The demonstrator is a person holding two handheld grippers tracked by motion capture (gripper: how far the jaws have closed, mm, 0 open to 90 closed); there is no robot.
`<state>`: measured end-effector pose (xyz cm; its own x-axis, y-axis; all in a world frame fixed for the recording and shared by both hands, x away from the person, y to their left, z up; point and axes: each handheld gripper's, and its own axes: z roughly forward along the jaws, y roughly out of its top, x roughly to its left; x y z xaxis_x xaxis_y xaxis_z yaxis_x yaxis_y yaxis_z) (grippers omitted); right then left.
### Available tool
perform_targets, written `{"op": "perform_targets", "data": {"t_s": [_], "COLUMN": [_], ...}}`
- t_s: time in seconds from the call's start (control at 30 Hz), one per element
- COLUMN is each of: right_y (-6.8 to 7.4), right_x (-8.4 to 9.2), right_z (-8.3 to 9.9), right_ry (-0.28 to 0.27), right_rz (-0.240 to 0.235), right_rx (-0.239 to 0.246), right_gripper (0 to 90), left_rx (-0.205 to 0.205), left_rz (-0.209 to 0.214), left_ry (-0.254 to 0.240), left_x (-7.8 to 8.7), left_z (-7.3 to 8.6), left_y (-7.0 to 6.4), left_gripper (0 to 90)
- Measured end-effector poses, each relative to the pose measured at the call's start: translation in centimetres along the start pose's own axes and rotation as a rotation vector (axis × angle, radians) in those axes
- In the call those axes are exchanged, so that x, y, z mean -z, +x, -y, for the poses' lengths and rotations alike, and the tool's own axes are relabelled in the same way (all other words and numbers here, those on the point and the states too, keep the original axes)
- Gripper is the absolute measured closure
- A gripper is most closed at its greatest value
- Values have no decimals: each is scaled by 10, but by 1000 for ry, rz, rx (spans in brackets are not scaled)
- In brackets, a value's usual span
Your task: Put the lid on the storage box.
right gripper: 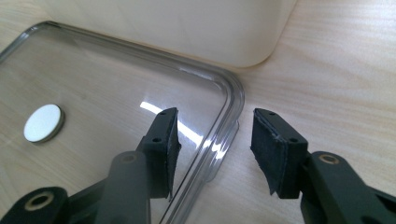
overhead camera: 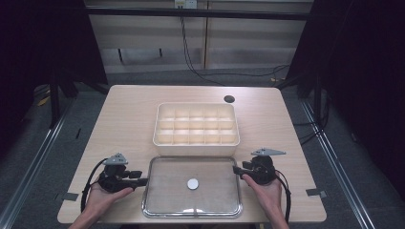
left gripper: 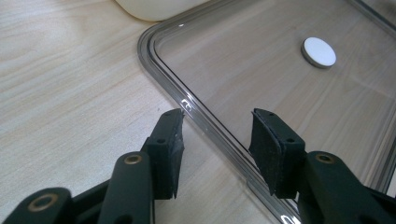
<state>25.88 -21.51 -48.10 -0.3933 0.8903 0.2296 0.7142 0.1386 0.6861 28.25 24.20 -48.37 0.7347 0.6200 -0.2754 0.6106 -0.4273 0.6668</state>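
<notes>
Here, a clear lid [overhead camera: 165, 200] flat on the table [overhead camera: 124, 119], just in front of the divided bin [overhead camera: 196, 125]. Left gripper [left gripper: 217, 133] and right gripper [right gripper: 212, 135] both agape, straddling opposite lid rims, gripping nothing.

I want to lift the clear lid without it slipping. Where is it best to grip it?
Probably by its raised rim on the two short sides: the clear lid lies flat, and each open claw, left claw and right claw, already straddles that rim from outside.
</notes>
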Motion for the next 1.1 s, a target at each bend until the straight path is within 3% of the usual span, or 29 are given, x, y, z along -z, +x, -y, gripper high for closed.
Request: {"op": "perform_targets", "data": {"t_s": [0.27, 0.63, 0.87, 1.1], "right_y": [2, 4, 6, 6], "right_x": [-10, -14, -17, -18], "right_z": [5, 7, 7, 8], "right_ry": [46, 35, 44, 28], "right_rz": [18, 50, 52, 25], "right_rx": [15, 44, 39, -9], "right_gripper": [530, 523, 523, 526], "left_rx": [-22, -39, -58, -78], "left_rz": [10, 4, 10, 13], "left_ry": [30, 55, 58, 61], "left_x": [-6, -13, -14, -16], "left_z": [2, 2, 3, 2], "left_y": [-4, -8, -11, -12], "left_gripper": [536, 514, 547, 594]}}
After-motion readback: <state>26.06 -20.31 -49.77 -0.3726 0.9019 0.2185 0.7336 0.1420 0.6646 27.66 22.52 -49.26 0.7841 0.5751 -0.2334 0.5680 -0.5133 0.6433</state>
